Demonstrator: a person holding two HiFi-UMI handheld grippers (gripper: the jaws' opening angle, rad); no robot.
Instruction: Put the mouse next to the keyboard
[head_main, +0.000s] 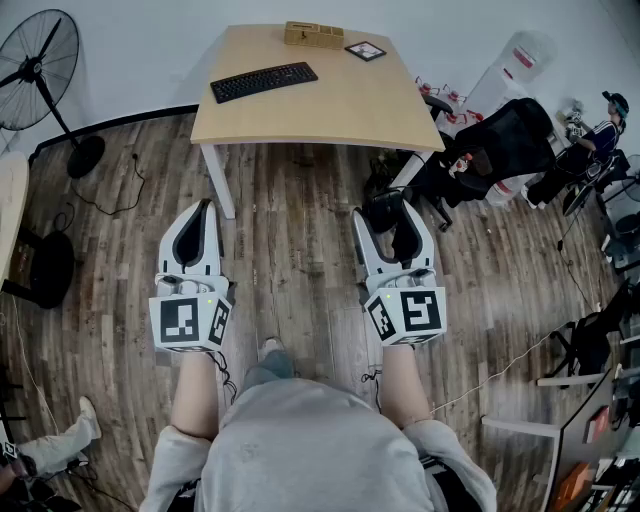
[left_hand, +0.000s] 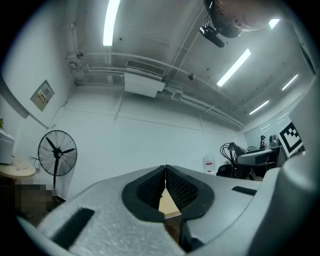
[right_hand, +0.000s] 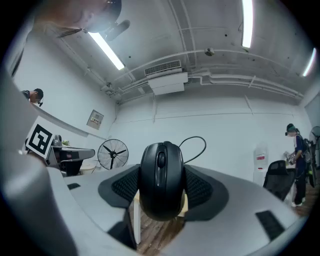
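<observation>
Upper left of the head view: fan (head_main: 40, 60) on the wood floor (head_main: 290, 230). Lower left of centre: left hand-held gripper (head_main: 207, 212), clenched on nothing, pads meeting, over the floor and short of the table (head_main: 330, 115). Top centre, on the table: keyboard (head_main: 263, 81) toward the left edge, with wooden box (head_main: 313, 35) and small dark frame (head_main: 365, 50) behind it. Right of centre: right hand-held gripper (head_main: 392, 212) grasping the mouse (right_hand: 161, 180) by its sides, cable (right_hand: 195, 145) looping up behind, over the floor, well apart from the keyboard.
</observation>
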